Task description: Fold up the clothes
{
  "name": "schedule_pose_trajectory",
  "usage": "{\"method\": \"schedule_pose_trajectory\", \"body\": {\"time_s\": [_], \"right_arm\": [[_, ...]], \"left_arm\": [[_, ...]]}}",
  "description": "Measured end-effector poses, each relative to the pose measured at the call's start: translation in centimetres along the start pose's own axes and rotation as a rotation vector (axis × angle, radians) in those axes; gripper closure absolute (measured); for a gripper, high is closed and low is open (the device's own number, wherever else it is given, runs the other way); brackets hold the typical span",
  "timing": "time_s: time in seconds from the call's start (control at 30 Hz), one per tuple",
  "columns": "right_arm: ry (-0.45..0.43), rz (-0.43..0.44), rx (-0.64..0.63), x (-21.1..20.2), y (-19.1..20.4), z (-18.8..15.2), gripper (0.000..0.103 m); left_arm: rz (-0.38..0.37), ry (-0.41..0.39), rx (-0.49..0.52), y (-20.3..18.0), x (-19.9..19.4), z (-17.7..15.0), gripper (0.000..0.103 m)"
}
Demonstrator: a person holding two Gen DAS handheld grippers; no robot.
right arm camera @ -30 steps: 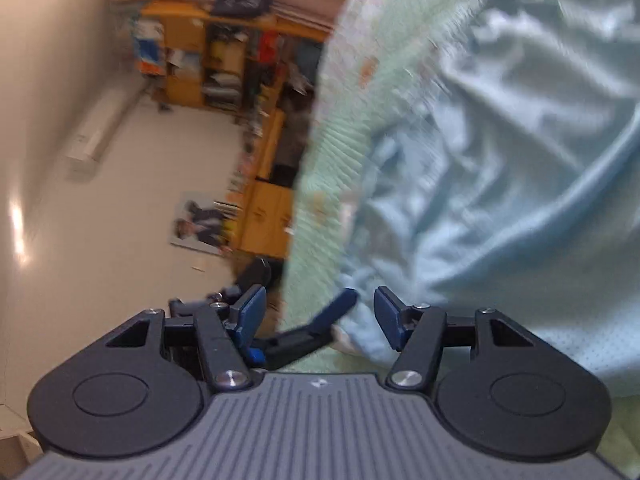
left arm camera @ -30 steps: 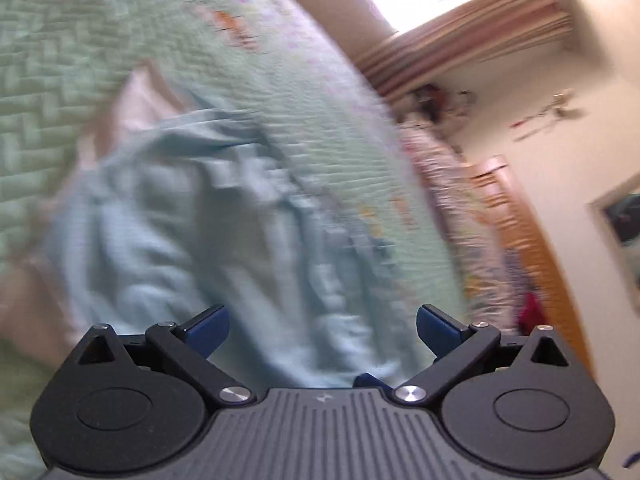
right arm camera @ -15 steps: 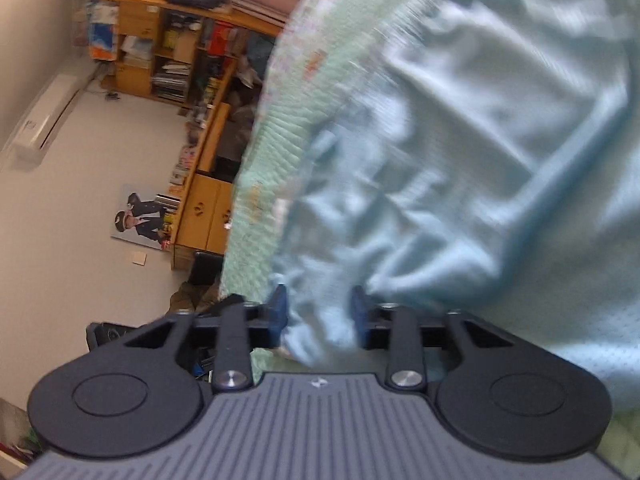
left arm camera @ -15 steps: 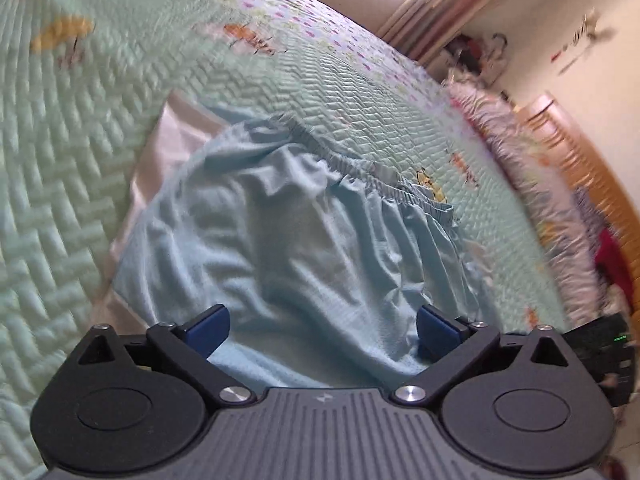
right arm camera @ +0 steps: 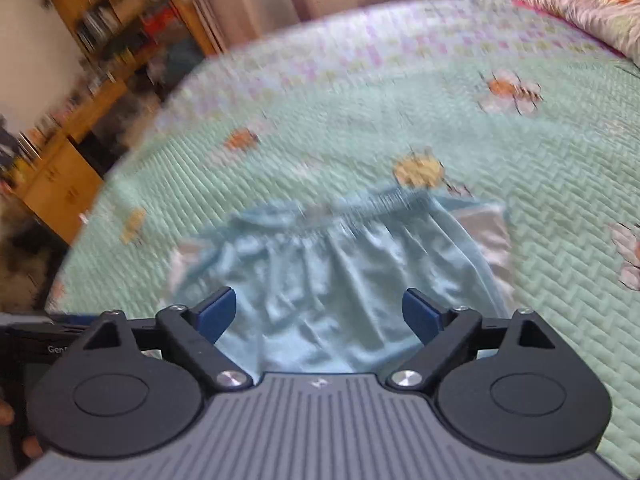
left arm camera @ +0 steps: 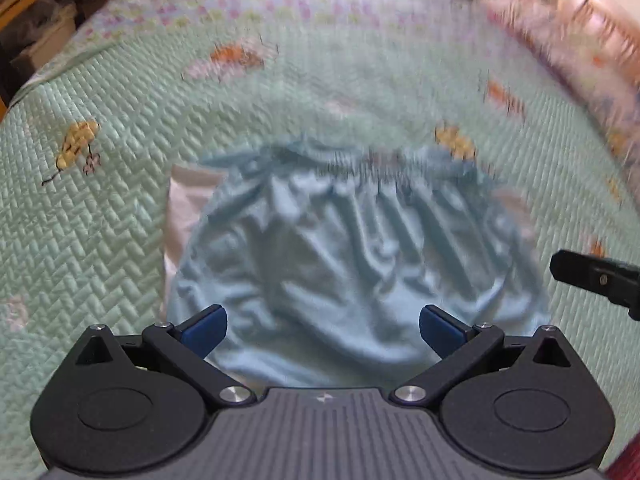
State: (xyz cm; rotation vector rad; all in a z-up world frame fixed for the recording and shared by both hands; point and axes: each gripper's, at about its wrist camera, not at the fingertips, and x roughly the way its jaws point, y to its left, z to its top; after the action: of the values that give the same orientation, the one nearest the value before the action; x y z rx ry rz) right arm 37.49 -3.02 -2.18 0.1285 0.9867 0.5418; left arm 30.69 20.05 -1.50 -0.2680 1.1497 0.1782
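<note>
The blue shorts (left arm camera: 356, 264) are lying released mid-bed (left arm camera: 100, 220); both grippers (left arm camera: 323, 326) (right arm camera: 319, 314) are being held wide open, empty, the right having just been opened; regripping is being called for.

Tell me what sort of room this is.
Most likely a bedroom in a home. A green quilt covers a wide bed, a bolster lies along its far edge, and wooden shelves crowded with books stand by the wall. Blue shorts lie on the quilt.
</note>
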Motion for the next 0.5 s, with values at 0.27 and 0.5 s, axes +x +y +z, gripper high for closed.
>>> {"method": "schedule_pose_trajectory", "body": {"time_s": [0.27,0.5], "right_arm": [[0.246,-0.123,-0.042,3.0,0.8,0.9,0.013],[0.304,-0.198,-0.123,4.0,1.7,1.7,0.013]], "left_arm": [[0.002,0.219,-0.061,1.0,1.6,1.0,0.001],[0.097,0.270,-0.031,2.2,3.6,0.9,0.001]]}}
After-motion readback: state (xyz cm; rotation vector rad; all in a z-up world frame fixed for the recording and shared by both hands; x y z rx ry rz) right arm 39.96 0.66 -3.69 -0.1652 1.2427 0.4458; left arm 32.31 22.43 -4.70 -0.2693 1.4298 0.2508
